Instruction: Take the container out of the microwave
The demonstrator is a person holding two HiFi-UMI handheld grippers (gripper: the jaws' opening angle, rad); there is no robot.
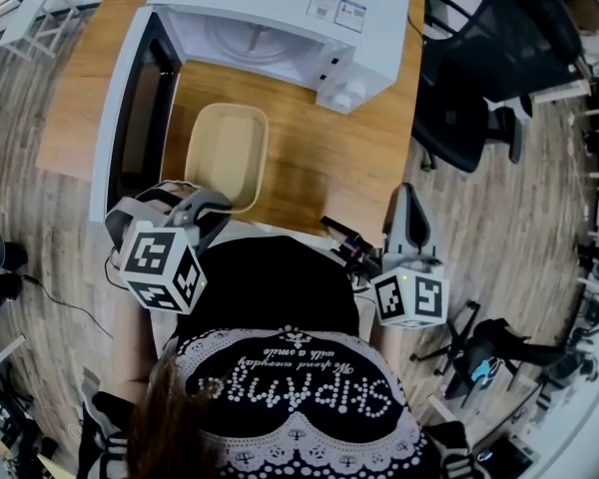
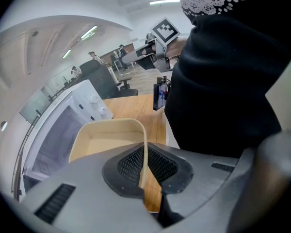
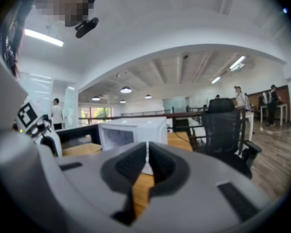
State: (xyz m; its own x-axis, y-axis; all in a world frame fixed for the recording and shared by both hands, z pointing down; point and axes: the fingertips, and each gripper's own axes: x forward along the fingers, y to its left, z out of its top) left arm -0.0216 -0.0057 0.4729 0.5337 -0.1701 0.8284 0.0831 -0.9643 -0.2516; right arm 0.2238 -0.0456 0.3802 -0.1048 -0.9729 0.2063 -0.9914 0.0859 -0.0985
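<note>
Currently: container (image 1: 227, 155) is outside the microwave (image 1: 280, 18). It lies on the wooden tabletop (image 1: 319, 158) just before the open cavity, beside the swung-out door (image 1: 130, 118). Cannot tell whether it rests fully or is held slightly clear.

Left tool (image 1: 202, 201): clenched on the container's near wall. In the left gripper view the thin rim (image 2: 144, 144) runs straight between the ribbed pads (image 2: 162, 165), one pad inside the wall and one outside.

Right tool (image 1: 405, 196): jaws closed on each other, nothing between them. It is held well off to the right of the container, pointing roughly toward the microwave.

Handling, as judged:
- Container is a shallow beige tray with rounded corners and looks empty, so it is probably light.
- Wall is thin but holds its shape under the pinch, so it is likely stiff plastic or similar, not soft.
- Surface looks smooth and matte. The ribbed pads should bite, though a smooth wall could slide if the pinch eases.
- Looks sturdy enough, no obvious fragility, but a thin rim may flex if squeezed hard.

Where to hold: mid-rim of the short near wall, as it is now gripped, keeps the tray balanced side to side. A one-edge pinch leaves the far end free to droop or swing, so it should be carried low and level. The idle right tool could take the opposite rim if it tips.
</note>
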